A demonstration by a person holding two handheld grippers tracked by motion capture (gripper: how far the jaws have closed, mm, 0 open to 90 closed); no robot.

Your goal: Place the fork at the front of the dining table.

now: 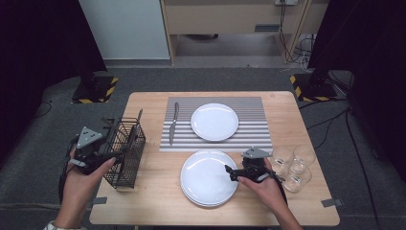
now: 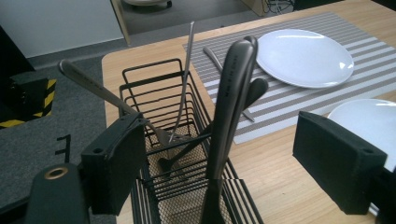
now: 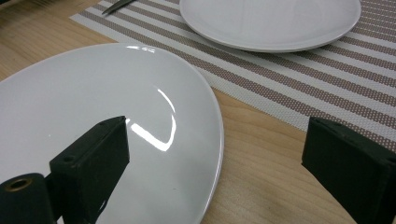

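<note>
Writing: embossed letters on the spoon point(image 2: 232, 88) handle, too blurred to read
Basket point(image 1: 125, 152): black wire mesh, bench's left edge, holding steel cutlery
Left gripper point(image 2: 233, 158): jaws spread either side of the spoon, not pinching
Right gripper point(image 3: 215, 172): jaws spread over the glossy white plate point(image 3: 93, 116) rim, bench's near edge
Mat point(image 1: 253, 120): woven, grey-striped

I can read no text, label, brand or number anywhere. The cutlery handle point(image 2: 232, 84) before my left gripper point(image 2: 233, 158) bears a stamped mark, too blurred to make out.
</note>
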